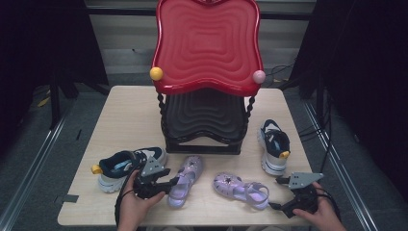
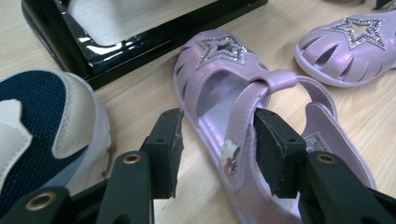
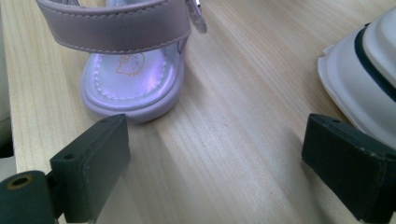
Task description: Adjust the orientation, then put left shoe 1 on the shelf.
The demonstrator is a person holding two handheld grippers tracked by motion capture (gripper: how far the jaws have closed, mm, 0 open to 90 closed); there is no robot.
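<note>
A lilac sandal with a glitter star lies in front of the rack. My left gripper straddles its near side wall and ankle strap. One pad rests inside against the strap, and the other stands off the outer edge with a gap, so the jaws are open. The matching sandal lies to the right with its heel toward my right gripper. That gripper stands wide open over bare wood with nothing between its jaws.
A rack with a red upper tray and a black lower tray stands mid-table. A navy and white sneaker lies left of my left gripper. Its mate lies at the right, close to my right gripper.
</note>
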